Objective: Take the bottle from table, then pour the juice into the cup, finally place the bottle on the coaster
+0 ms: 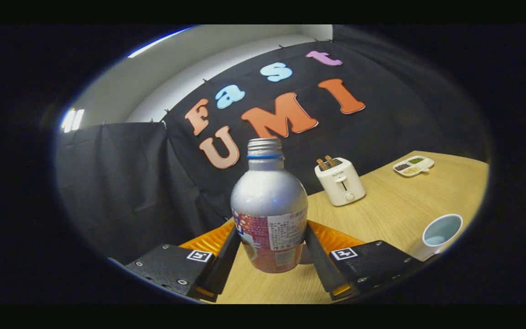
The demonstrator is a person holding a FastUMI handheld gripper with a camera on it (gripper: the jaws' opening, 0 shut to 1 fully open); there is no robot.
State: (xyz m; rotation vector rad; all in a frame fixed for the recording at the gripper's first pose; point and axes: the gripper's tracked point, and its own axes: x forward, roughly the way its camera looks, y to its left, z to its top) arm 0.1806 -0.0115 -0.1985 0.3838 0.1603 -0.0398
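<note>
Claw (270,249) closed on the bottle (270,210), both fingers pressing its labelled lower body from either side. The bottle, silver-shouldered with an uncapped threaded neck, stands upright between the fingers over the wooden table (395,214). A white cup (439,235) sits near, beside the right finger; a toaster (340,182) and a small compartment dish (413,165) stand beyond.

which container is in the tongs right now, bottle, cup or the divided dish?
The bottle: it stands between the tongs, both fingers against its label. The cup sits off beside them; the divided dish lies far beyond.
</note>
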